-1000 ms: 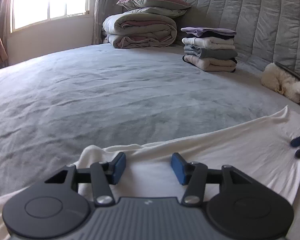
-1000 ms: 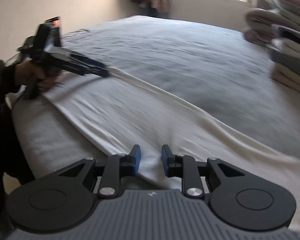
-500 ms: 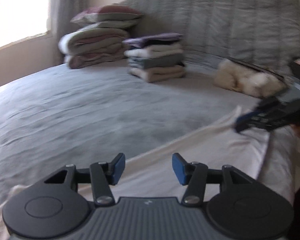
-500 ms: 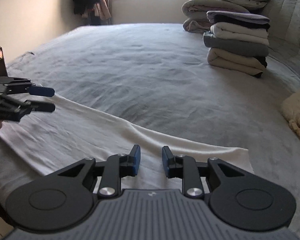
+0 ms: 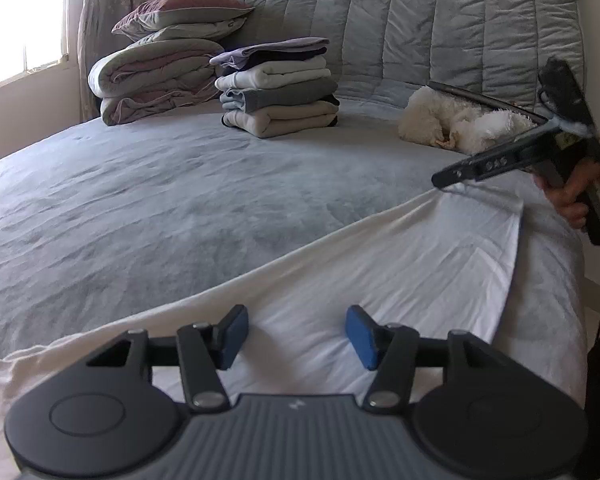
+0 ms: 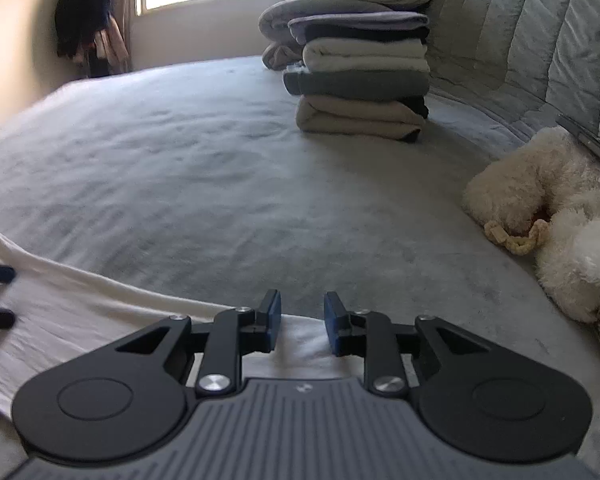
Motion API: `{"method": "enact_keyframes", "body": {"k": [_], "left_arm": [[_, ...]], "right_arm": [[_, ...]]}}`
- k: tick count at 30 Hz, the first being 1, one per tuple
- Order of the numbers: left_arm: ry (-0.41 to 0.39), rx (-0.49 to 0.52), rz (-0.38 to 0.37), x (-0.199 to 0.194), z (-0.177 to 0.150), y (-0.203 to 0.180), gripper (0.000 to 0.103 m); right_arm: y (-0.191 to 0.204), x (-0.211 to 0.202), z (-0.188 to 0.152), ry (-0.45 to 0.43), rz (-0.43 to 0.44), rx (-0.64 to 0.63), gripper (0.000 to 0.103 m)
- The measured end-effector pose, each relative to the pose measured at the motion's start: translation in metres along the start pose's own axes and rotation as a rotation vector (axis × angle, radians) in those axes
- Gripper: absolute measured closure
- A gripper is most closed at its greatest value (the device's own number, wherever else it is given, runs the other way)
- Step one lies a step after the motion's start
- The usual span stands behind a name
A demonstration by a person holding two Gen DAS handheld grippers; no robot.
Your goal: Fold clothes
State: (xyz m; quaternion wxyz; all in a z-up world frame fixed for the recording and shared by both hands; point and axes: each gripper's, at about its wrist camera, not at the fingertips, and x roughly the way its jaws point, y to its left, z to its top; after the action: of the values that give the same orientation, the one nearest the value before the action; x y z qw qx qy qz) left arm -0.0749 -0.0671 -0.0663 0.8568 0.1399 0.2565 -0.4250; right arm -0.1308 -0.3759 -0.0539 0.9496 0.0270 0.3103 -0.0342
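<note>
Left gripper (image 5: pixel 296 332), jaws opening over nothing, and right gripper (image 6: pixel 302 320), jaws apart, hover over the thin, limp white garment (image 5: pixel 380 272) lying flat along the bed's (image 5: pixel 180 200) near edge, best pinched at its corners

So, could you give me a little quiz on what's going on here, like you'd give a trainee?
1. True or false: the white garment already sits on the stack of folded clothes.
2. What lies on the bed to the right of that stack? A) a fluffy white toy B) a laptop C) a shoe
3. Fill in: the jaws of the left gripper stand ___ above the garment.

Key: 1 false, it lies spread at the near edge of the bed; 2 A; 3 open.
</note>
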Motion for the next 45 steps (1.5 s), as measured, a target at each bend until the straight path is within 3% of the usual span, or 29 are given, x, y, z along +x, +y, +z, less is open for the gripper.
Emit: {"method": "enact_keyframes", "body": {"k": [6,13,18,23,31,35,39,42,45], "left_arm": [[-0.003,0.011,0.009,-0.001,0.001,-0.003,0.045],[-0.040,0.004,-0.043,-0.008,0.008,-0.011,0.047],[0.007,0.044,-0.068,0.002,0.005,-0.023,0.046],[0.015,0.012,-0.077,-0.004,0.002,-0.019,0.046],[0.029,-0.023,-0.082,-0.031,-0.016,-0.009,0.046],[0.011,-0.095,-0.014,-0.055,-0.022,0.011,0.046],[-0.024,-0.213,0.142,-0.077,-0.029,0.051,0.046],[-0.013,-0.242,0.255,-0.087,-0.038,0.076,0.047],[0.002,-0.316,0.320,-0.095,-0.052,0.099,0.047]], "right_arm": [[0.001,-0.004,-0.002,0.004,0.009,-0.037,0.063],[0.015,-0.007,0.002,-0.016,0.090,-0.056,0.063],[0.033,-0.002,-0.003,0.002,0.166,-0.116,0.063],[0.018,0.003,-0.012,0.009,0.119,-0.108,0.064],[-0.028,-0.010,-0.014,0.009,-0.047,0.005,0.061],[-0.033,-0.024,-0.015,-0.014,-0.090,0.020,0.061],[-0.032,-0.036,-0.014,-0.022,-0.112,0.039,0.061],[-0.031,-0.039,-0.011,-0.016,-0.117,0.064,0.060],[-0.032,-0.040,-0.007,-0.011,-0.090,0.094,0.060]]}}
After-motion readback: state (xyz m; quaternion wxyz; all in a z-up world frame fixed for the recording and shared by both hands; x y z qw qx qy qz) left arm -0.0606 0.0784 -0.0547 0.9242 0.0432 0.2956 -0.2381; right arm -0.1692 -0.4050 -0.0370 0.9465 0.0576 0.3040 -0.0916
